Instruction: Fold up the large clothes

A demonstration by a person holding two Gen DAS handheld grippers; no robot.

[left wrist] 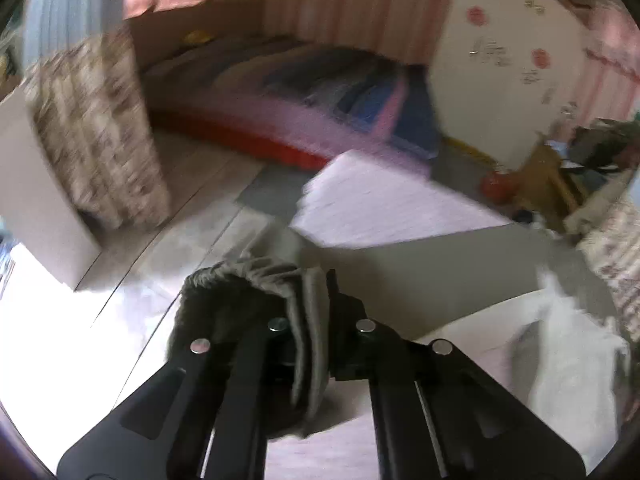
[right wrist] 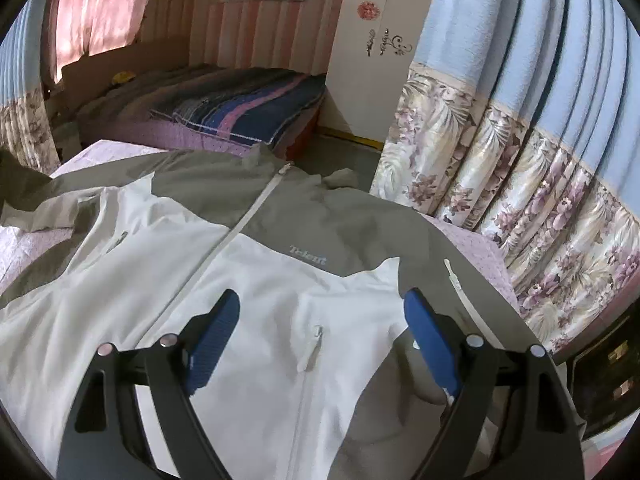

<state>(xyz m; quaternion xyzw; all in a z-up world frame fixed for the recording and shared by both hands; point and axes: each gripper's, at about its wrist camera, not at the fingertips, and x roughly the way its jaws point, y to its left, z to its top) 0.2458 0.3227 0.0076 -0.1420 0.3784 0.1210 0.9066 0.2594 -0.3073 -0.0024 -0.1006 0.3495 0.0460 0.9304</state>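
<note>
My left tongs (left wrist: 308,320) pinch the grey-and-white zip jacket's (right wrist: 248,272) grey cuff (left wrist: 260,280), while my right tongs (right wrist: 320,344) hang spread, the zipper running toward 12 o'clock.

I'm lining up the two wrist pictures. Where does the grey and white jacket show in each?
Left wrist: only a gathered grey cuff of the jacket shows, low centre, pinched in the left claw.
Right wrist: jacket spread front-up, filling the lower half under the open right claw.
Shared landmark: the striped blanket on the far bed.
</note>
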